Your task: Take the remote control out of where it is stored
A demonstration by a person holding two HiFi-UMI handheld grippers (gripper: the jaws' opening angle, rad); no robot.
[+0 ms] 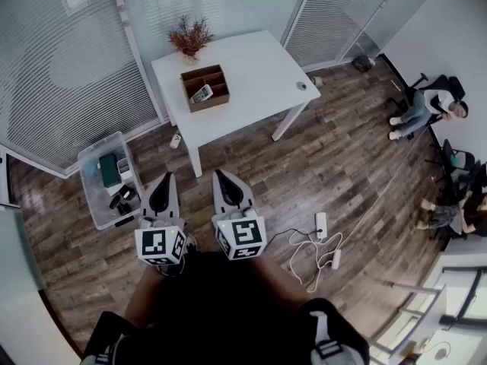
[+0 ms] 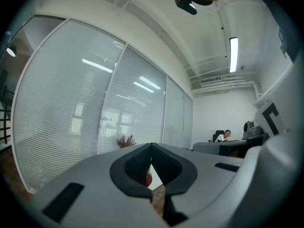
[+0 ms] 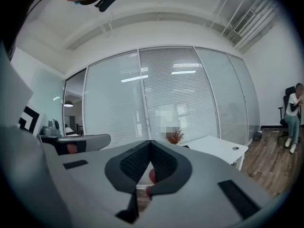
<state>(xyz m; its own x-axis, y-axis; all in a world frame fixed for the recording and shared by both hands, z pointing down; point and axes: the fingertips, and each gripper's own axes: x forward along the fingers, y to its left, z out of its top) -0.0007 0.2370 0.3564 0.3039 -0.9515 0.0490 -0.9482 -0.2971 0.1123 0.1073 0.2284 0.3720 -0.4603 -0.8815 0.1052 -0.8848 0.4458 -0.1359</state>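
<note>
The remote control (image 1: 201,93), pale grey, lies in a brown wooden organiser box (image 1: 217,97) on the white table (image 1: 251,71), far ahead of me in the head view. Both grippers hang over the wooden floor, well short of the table. My left gripper (image 1: 164,182) is shut with nothing in it, and its jaws meet at the tip in the left gripper view (image 2: 152,147). My right gripper (image 1: 221,179) is also shut and empty, its jaws touching in the right gripper view (image 3: 151,144). The table (image 3: 216,146) shows small and distant in that view.
A dried plant (image 1: 190,38) stands at the table's back edge, and a small dark object (image 1: 301,86) lies near its right end. A clear plastic bin (image 1: 91,196) of items sits on the floor at left. A power strip and cables (image 1: 320,242) lie at right. People sit on chairs (image 1: 426,105) far right.
</note>
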